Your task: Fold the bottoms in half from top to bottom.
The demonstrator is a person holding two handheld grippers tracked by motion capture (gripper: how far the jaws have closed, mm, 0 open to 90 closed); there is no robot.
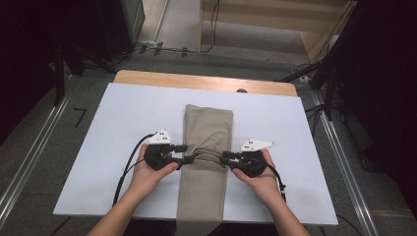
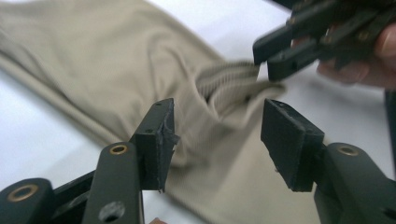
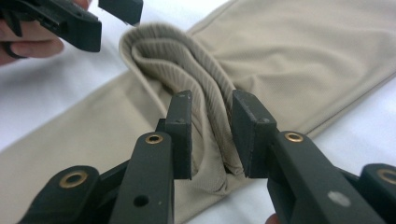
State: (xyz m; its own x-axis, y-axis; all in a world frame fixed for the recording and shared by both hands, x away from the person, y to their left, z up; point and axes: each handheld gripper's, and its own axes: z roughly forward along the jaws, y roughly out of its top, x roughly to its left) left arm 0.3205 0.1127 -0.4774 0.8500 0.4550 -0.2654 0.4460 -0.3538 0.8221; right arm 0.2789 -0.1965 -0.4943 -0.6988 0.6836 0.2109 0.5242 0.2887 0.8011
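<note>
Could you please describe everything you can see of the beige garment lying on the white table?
The beige folded fabric garment looks like a thin, smooth knit, folded into a long narrow strip that runs from mid-table toward the person and hangs over the near edge of the white table. A ribbed band crosses it about midway, bunched up into a raised fold. The right gripper pinches that ribbed fold between its black jaws; the left gripper stands open at the garment's opposite edge.

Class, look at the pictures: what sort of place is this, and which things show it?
Probably a lab or recording studio, not a home: a white board laid over a wooden table, floor rails, loose cables and dark stands around it.
</note>
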